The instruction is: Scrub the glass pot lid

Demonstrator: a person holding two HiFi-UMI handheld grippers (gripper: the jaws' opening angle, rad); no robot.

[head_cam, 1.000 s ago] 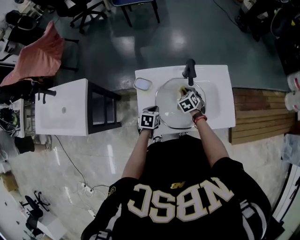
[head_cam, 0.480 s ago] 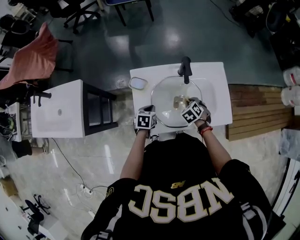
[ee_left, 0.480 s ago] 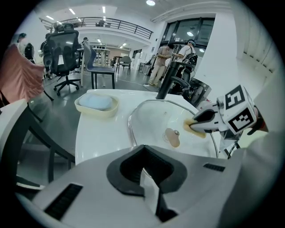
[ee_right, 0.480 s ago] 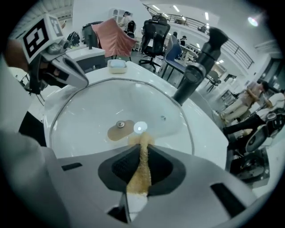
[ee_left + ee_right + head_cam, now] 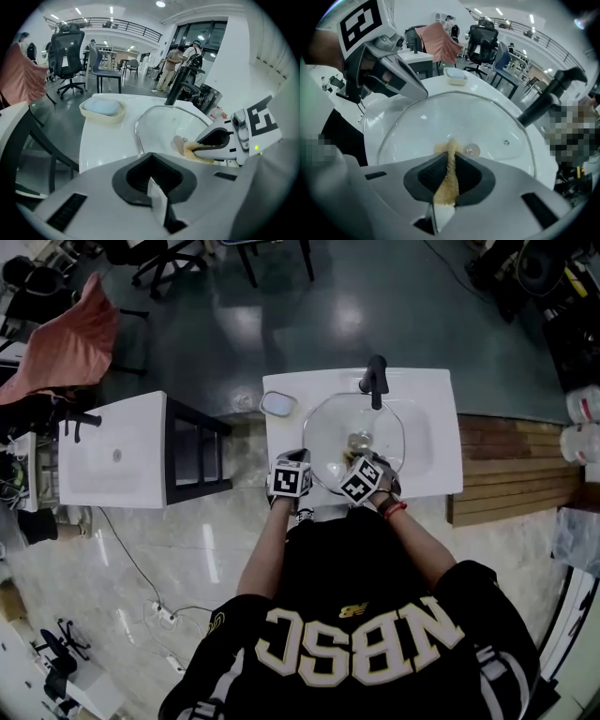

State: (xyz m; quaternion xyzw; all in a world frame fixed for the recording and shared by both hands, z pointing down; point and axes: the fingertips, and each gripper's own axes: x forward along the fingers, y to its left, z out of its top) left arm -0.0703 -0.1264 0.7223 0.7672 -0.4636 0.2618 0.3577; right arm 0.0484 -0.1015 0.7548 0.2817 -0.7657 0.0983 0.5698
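Grey polished floor, open beyond the far edge. White side table at left, a gap with a black frame before the washbasin counter. Soap dish on its far-left corner. Left gripper: jaws closed on the near-left rim of the glass pot lid, which lies in the basin and nearly fills it. Right gripper: jaws clamped on a tan sponge, its tip on the glass beside the knob. Black faucet at the far rim. Wooden slats to the right. Shirt back reads NBSC.

Lid: clear glossy glass, metal rim. Sponge: rough, coarse. Counter: smooth glossy white. Faucet: matt black.
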